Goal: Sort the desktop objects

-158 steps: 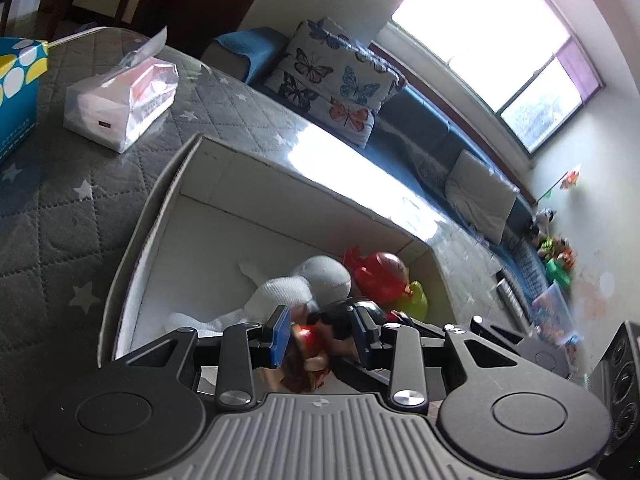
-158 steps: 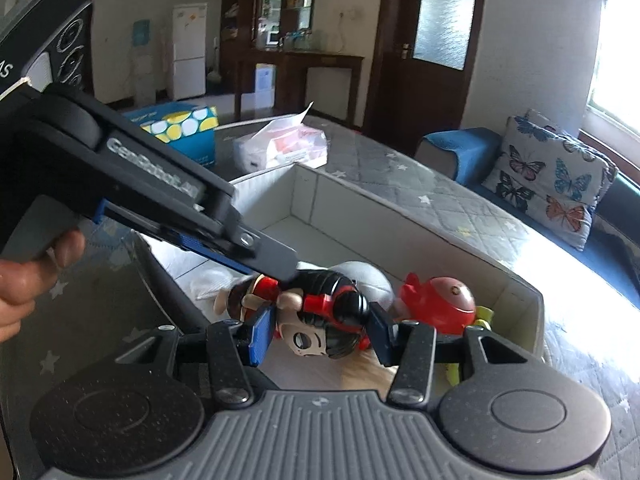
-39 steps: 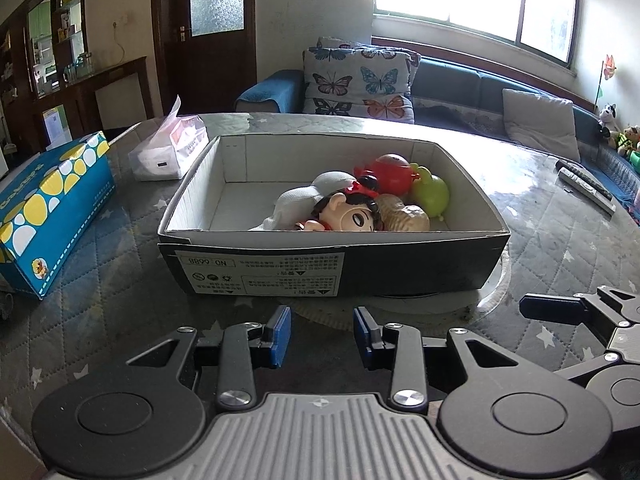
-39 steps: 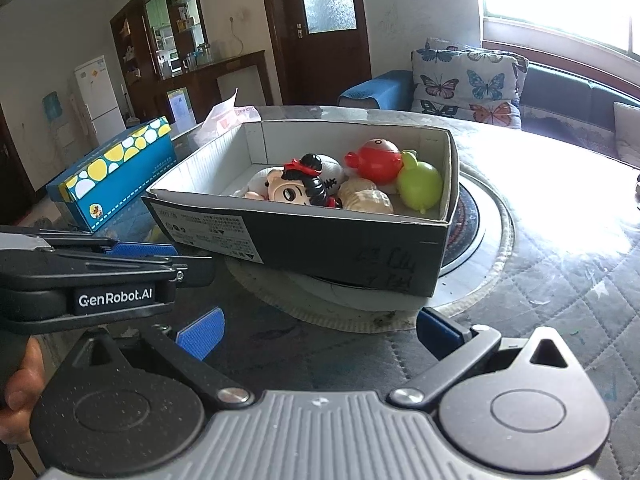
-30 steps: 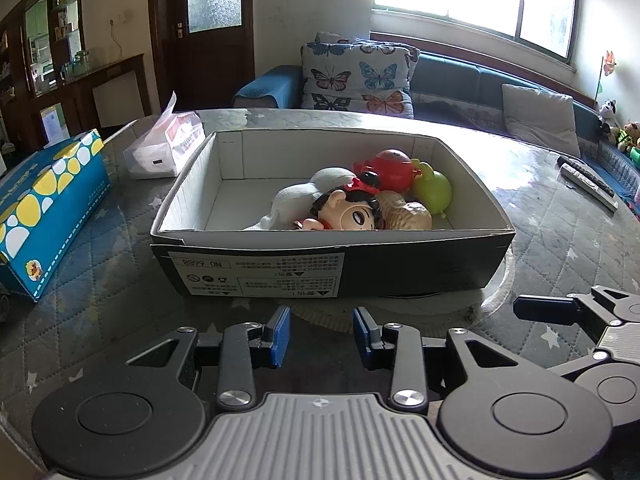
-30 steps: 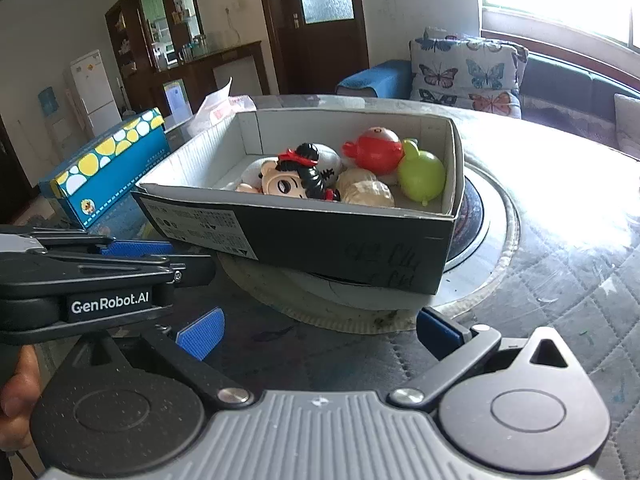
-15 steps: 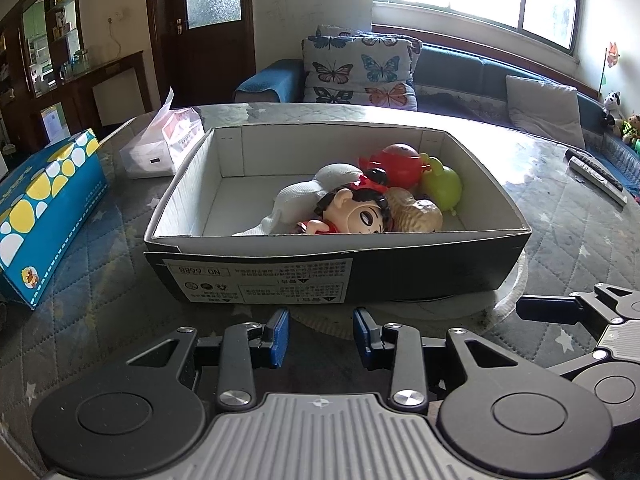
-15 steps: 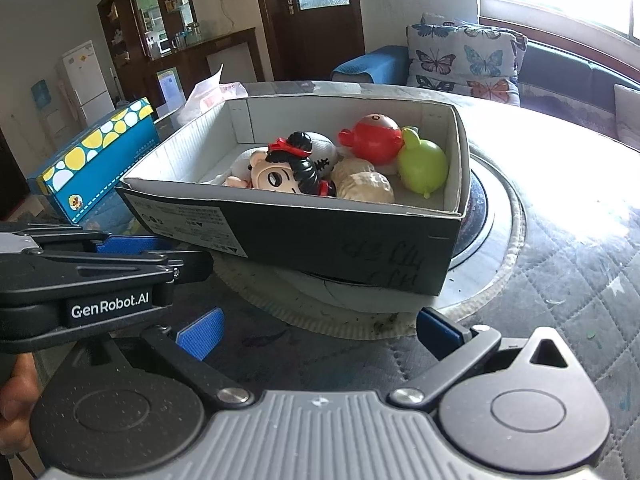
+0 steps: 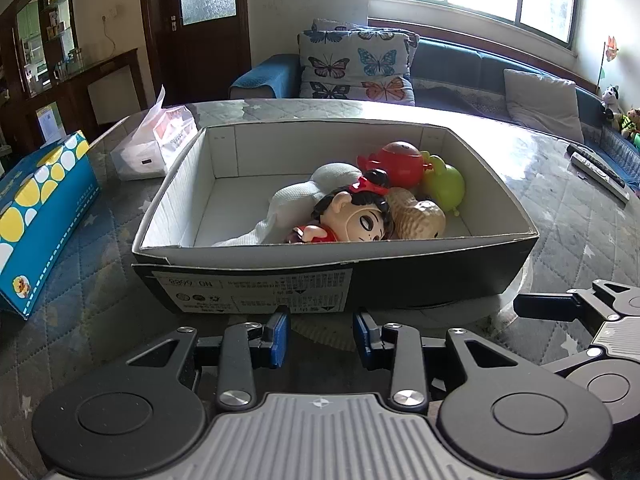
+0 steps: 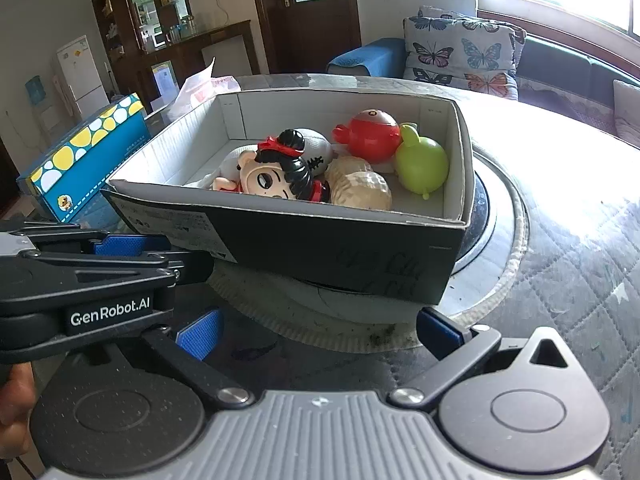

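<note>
Two grippers are hovering in front of a black cardboard box that is sitting on a round turntable on the quilted table. Inside the box, white-lined and lidless, several toys are lying bunched toward its right half: a doll with black hair and a red bow, a peanut-shaped toy touching the doll's head, a red round toy behind them, a green pear-shaped toy beside the red one, and a white cloth toy under and behind the doll.

The left gripper is pointing at the box's near wall with its blue-padded jaws parted and nothing between them. The right gripper is standing much wider apart, likewise empty, aiming at the box's corner.

Left of the box, a blue tissue box with yellow and white dots is resting on the table, and a white soft tissue pack is lying just behind the box's far left corner. A remote control is lying at the table's far right edge.
</note>
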Available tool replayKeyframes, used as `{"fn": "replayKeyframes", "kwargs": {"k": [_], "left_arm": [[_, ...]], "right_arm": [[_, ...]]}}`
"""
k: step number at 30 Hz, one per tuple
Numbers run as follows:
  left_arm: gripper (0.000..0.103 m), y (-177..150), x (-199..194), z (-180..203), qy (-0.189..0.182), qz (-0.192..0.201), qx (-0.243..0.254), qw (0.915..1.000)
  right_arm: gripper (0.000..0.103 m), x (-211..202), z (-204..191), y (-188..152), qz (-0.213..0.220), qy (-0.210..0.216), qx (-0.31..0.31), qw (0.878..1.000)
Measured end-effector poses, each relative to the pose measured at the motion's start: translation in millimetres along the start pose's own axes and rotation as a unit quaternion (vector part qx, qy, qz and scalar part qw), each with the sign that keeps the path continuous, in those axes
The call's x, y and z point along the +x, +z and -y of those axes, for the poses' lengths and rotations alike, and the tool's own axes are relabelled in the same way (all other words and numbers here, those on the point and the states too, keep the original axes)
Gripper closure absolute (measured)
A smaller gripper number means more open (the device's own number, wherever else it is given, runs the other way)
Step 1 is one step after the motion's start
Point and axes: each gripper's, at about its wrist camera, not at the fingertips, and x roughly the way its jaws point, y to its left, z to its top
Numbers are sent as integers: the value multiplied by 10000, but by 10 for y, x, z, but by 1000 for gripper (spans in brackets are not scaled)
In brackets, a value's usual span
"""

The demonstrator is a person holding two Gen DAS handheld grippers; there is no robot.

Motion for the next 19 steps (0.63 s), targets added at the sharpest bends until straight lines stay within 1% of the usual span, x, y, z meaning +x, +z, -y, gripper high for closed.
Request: {"fn": "replayKeyframes", "kwargs": {"k": [9, 19], "left_arm": [[66, 13, 41, 3, 0, -23, 6, 10000], [66, 45, 36, 20, -7, 80, 47, 10000]], "right_arm": [[0, 58, 12, 35, -46, 7, 2, 10000], [0, 64, 17, 53, -33, 25, -11, 10000]]}}
